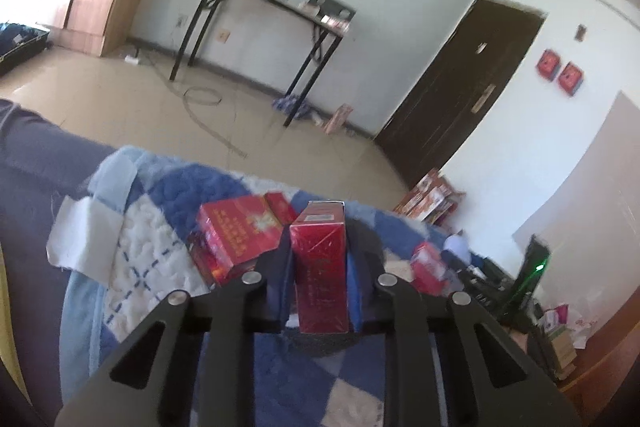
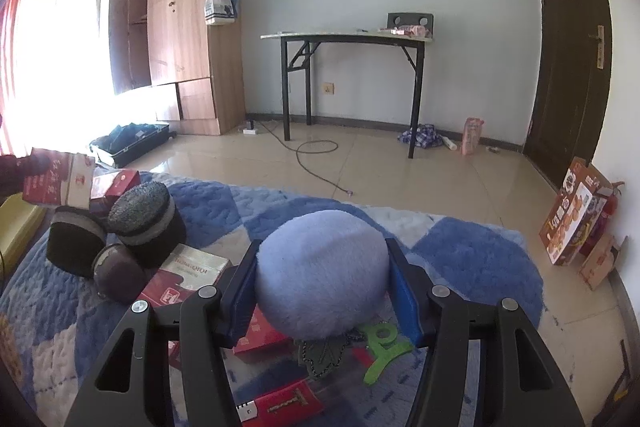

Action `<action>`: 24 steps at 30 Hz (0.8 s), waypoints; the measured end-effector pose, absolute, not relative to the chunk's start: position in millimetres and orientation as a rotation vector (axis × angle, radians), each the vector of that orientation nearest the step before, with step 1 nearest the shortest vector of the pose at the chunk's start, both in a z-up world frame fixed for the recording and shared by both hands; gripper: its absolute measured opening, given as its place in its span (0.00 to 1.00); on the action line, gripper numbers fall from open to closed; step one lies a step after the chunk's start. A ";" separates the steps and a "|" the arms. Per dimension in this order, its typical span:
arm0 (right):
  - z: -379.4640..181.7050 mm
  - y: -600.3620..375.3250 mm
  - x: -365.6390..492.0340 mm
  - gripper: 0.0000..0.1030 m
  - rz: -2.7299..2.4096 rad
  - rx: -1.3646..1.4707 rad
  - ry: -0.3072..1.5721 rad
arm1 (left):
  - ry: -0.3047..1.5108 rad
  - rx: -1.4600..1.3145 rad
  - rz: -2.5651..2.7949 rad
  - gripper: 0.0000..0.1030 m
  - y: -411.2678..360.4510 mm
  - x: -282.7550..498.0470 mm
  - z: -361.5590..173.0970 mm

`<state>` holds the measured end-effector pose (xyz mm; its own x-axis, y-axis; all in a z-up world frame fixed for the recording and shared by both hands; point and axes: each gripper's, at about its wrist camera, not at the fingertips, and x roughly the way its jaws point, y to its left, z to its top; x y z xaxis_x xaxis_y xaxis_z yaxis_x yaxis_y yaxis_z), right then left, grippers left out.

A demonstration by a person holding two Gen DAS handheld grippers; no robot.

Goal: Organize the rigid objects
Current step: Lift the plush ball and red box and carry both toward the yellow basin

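One slim red box (image 1: 320, 267), glossy, its gold print too blurred to read, stands upright clamped between the left gripper (image 1: 318, 263) fingers above the blue patchwork quilt (image 1: 152, 251). Left of it lies a larger red box (image 1: 236, 231). The right gripper (image 2: 322, 279) squeezes a pale blue plush ball (image 2: 322, 275).

box (image 1: 319, 267) between the left tool's (image 1: 318, 239) fingers, above the quilt (image 1: 160, 247) | stacked boxes (image 1: 236, 235) just left of it | plush ball (image 2: 322, 275) between the right tool's (image 2: 322, 267) fingers | hats (image 2: 120, 231) far left | counter (image 2: 348, 37) at far wall
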<state>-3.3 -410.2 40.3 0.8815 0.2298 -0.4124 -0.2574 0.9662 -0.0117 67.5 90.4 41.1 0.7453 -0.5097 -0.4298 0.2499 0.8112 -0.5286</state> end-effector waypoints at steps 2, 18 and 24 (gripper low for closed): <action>40.7 -409.8 -7.5 0.55 0.250 -0.074 0.403 | 0.566 -0.457 -0.429 0.23 92.6 60.8 49.9; 98.3 -357.4 -70.7 0.54 0.516 -0.127 0.279 | 0.420 -0.211 -0.174 0.23 180.2 -49.0 116.3; 113.6 -216.7 -80.7 0.54 0.877 -0.268 0.351 | 0.403 -0.150 0.113 0.23 273.9 -76.8 111.2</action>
<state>-80.7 -216.7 113.6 0.5887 0.6991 -0.4059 -0.7859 0.6126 -0.0846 -76.8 273.9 111.2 0.9140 0.0797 -0.3979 -0.1393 0.9826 -0.1232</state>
